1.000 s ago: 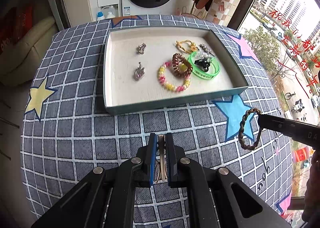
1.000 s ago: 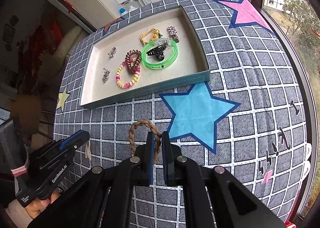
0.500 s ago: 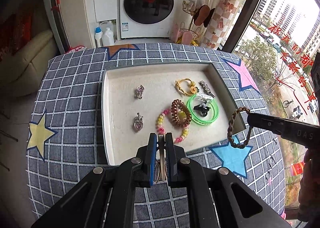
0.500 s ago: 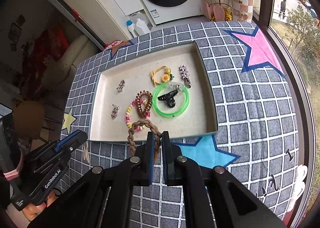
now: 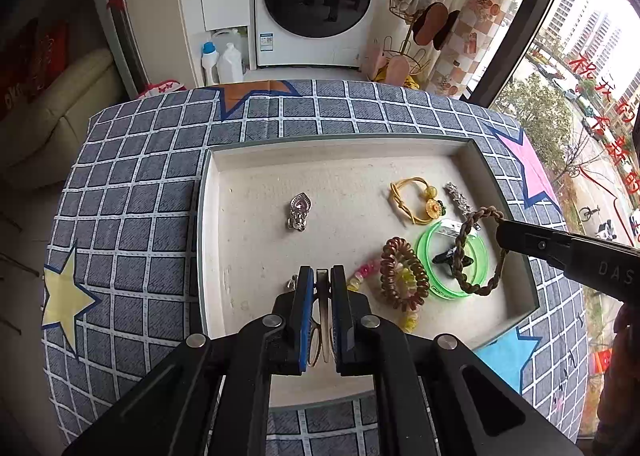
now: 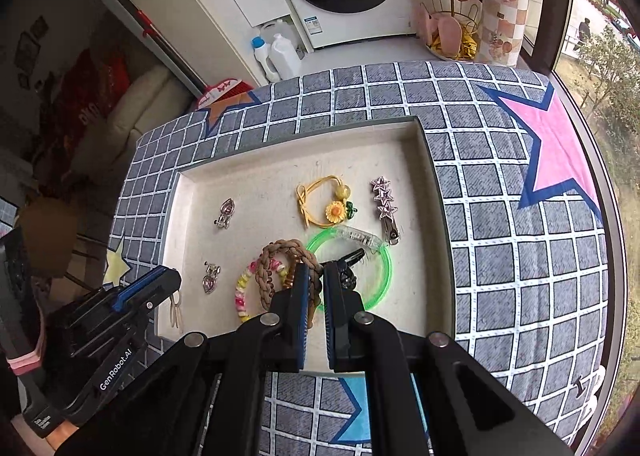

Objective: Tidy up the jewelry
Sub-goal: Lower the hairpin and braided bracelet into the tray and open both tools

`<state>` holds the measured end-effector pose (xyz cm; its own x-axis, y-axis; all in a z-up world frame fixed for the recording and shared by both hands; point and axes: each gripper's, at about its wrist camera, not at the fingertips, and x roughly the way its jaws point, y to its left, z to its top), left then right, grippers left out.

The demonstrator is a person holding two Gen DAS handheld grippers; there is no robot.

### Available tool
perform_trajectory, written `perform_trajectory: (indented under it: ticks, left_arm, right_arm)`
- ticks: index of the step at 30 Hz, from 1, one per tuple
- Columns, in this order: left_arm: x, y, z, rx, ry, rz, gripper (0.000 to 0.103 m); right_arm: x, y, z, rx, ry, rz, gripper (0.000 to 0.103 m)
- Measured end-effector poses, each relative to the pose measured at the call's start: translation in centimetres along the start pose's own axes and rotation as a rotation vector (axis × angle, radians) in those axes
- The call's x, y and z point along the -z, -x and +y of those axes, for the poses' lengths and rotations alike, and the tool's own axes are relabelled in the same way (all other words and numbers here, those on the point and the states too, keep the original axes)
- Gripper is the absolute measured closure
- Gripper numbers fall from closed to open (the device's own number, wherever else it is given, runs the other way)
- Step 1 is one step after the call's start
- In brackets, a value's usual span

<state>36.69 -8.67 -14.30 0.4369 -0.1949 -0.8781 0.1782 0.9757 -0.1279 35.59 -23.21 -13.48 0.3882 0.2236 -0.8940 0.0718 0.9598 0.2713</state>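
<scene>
Left claw (image 5: 321, 276) is clenched on a thin pale hair tie (image 5: 321, 320), which hangs between its blue pads over the near part of the tray (image 5: 208, 240). From the left wrist view, the tray sits on the desk (image 5: 132, 216) with its checked star cloth. Inside the tray, a silver heart pendant (image 5: 298, 211) lies beyond the claw tips, and a brown spiral hair tie (image 5: 403, 274) rests on a pink-and-yellow bead bracelet (image 5: 362, 272) just right of them. Further right, the right claw (image 5: 505, 237) reaches in over the tray's right wall, grasping a brown braided bracelet (image 5: 466, 256) that dangles above the green bangle (image 5: 430, 256) and the black clip (image 5: 448, 258) inside it. A yellow flower hair tie (image 5: 420, 205) lies toward the tray's far right corner.

From the right wrist view, the right claw (image 6: 314, 276) is clamped on the braided bracelet (image 6: 276, 260), whose loop stands up just left of its tips, over the bead bracelet (image 6: 245, 292) and beside the green bangle (image 6: 382, 268). A star hair clip (image 6: 385, 208) lies near the tray's (image 6: 436, 224) right wall, beyond the claw. The left claw (image 6: 170, 282) sits at the tray's near left corner, its pale hair tie (image 6: 175, 310) drooping beneath it, close to a second silver pendant (image 6: 210, 276).
</scene>
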Motion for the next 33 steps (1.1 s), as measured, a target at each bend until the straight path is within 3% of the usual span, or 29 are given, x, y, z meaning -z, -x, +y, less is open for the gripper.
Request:
perform_trajectory:
  ticks: [15, 28, 30, 32, 33]
  left_arm:
    - [-0.1, -4.2, 0.1, -0.049, -0.014, 0.056, 0.083]
    - [-0.1, -4.4, -0.9, -0.120, -0.080, 0.047, 0.082]
    - [-0.1, -4.3, -0.8, -0.124, -0.078, 0.046, 0.082]
    - [-0.1, -4.3, -0.8, -0.129, -0.081, 0.046, 0.082]
    - [-0.1, -4.3, -0.8, -0.129, -0.082, 0.047, 0.082]
  right_arm:
    - [-1.3, -4.5, -2.0, 0.023, -0.023, 0.057, 0.095]
    - [-0.9, -5.7, -2.4, 0.014, -0.018, 0.091, 0.094]
    - [-0.8, -5.7, -2.3, 0.014, -0.017, 0.093, 0.084]
    - [-0.7, -5.8, -2.2, 0.010, -0.020, 0.089, 0.062]
    - [-0.7, -5.7, -2.1, 0.006, -0.022, 0.084, 0.061]
